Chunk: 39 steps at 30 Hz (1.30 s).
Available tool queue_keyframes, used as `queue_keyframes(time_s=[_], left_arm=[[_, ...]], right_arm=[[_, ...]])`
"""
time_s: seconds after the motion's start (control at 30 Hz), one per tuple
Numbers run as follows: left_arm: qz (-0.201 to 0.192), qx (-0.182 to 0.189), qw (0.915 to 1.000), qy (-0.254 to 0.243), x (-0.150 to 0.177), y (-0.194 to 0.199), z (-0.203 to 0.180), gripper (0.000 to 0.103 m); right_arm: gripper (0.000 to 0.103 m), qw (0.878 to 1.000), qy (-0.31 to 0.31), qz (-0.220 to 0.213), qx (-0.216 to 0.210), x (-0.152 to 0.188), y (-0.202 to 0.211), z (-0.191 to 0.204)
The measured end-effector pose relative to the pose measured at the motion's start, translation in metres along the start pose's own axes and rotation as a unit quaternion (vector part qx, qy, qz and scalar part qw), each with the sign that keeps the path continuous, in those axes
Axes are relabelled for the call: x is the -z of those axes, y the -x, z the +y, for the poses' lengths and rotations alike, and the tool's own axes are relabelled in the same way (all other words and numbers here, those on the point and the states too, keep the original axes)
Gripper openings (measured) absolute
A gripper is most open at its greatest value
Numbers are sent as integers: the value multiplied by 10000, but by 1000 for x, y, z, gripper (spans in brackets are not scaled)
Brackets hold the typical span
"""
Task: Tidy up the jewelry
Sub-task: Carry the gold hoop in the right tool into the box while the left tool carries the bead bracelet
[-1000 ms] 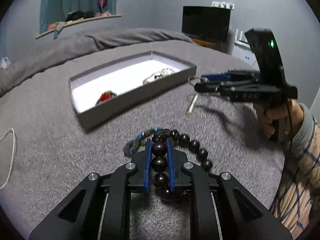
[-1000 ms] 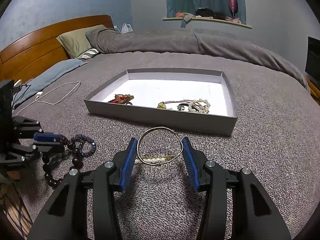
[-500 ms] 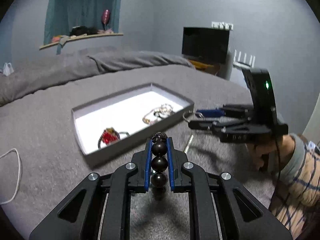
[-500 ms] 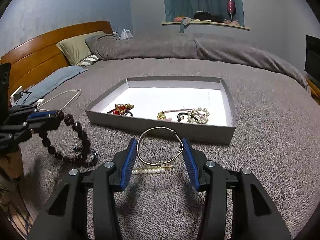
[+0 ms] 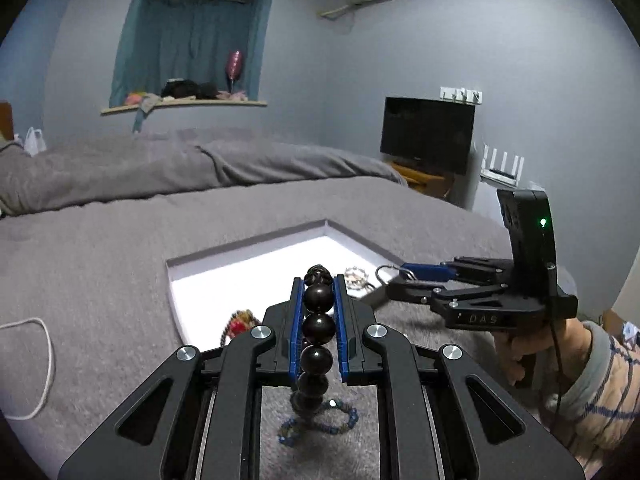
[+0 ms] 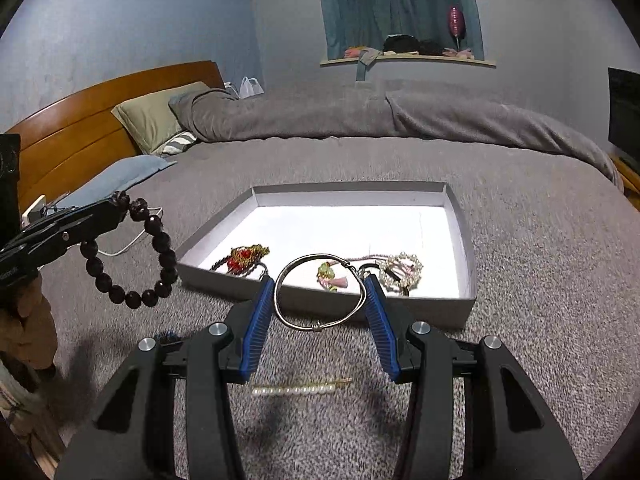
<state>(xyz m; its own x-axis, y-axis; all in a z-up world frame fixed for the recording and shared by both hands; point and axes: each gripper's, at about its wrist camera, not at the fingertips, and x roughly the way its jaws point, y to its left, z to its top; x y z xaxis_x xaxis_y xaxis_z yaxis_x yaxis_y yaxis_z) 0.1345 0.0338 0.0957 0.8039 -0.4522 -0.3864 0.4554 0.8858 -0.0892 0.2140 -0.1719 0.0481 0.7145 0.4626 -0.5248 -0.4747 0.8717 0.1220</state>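
One bead bracelet is clamped by left gripper; one bangle is gripped by right gripper; three pieces are counted in one tray.

The room was dimly lit, in a cool bluish-grey cast. The brightest area was the white floor of the tray, which was nearly blown out in both views. Soft shadows were cast on the grey bedspread beneath the gripper bodies. Strong fisheye curvature was seen towards the edges, with black vignetted corners. The far wall and curtain were rendered soft, and fine grain was noticeable.
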Motion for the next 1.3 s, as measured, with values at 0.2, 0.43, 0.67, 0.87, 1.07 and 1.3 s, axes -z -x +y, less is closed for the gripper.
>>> queue_keyframes(time_s=[0.2, 0.43, 0.67, 0.87, 1.07, 1.3], left_arm=[[-114, 11, 9999, 69, -9, -10, 5, 15], [-165, 10, 9987, 487, -17, -31, 27, 15], [-66, -75, 9976, 691, -21, -53, 45, 15], [99, -177, 9974, 698, -19, -75, 49, 15], [261, -298, 9968, 694, -16, -92, 58, 15], [523, -448, 9947, 760, -7, -112, 66, 15]], right_arm=[[46, 9999, -79, -13, 70, -8, -12, -7], [46, 9995, -278, -73, 150, -17, -24, -20], [46, 9990, -326, -128, 262, -24, -37, -27], [46, 9987, -363, -128, 349, -30, -52, -33], [46, 9985, -336, 57, 434, -30, -69, -36], [46, 9981, -246, 231, 515, -27, -80, -33]])
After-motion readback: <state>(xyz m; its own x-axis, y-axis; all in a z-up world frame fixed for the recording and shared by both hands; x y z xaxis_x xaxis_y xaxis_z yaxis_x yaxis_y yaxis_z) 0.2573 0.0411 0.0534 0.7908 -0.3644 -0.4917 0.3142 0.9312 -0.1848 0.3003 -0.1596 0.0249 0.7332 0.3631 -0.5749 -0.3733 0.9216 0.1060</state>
